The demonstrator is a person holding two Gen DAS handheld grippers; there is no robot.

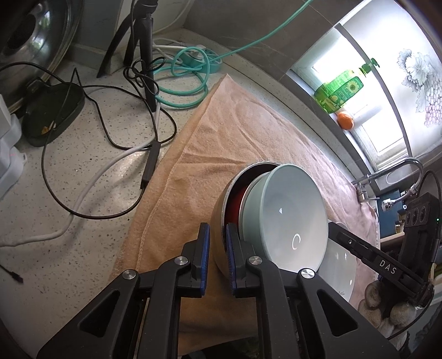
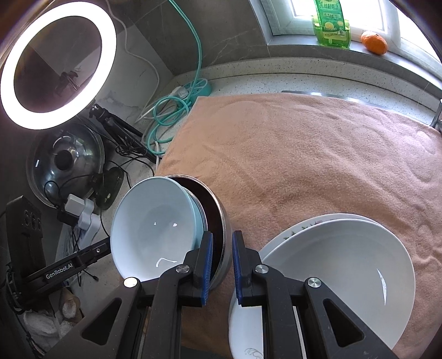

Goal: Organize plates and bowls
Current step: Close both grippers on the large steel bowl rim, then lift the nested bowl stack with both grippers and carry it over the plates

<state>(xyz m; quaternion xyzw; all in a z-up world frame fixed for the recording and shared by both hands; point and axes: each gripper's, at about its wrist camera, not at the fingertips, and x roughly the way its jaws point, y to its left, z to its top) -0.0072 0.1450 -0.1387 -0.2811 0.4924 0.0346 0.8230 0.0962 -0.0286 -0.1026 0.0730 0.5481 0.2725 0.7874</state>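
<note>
A steel bowl (image 1: 221, 218) with a dark red inside is held tilted on its side over the peach towel (image 1: 226, 132), with a pale blue bowl (image 1: 287, 212) nested in it. My left gripper (image 1: 217, 259) is shut on the steel bowl's rim. My right gripper (image 2: 222, 265) is shut on the opposite rim of the same steel bowl (image 2: 225, 234); the blue bowl (image 2: 154, 232) faces left there. A stack of white plates (image 2: 331, 265) lies on the towel (image 2: 304, 154) to the right, and shows in the left wrist view (image 1: 337, 268).
Cables (image 1: 110, 143), a tripod (image 1: 143, 55) and a teal power strip (image 1: 199, 58) lie on the speckled counter (image 1: 69, 207). A steel lid (image 2: 66, 163) and ring light (image 2: 58, 63) stand at left. A green bottle (image 2: 331, 24) and an orange (image 2: 374, 41) sit on the sill. A tap (image 1: 386, 179) is at right.
</note>
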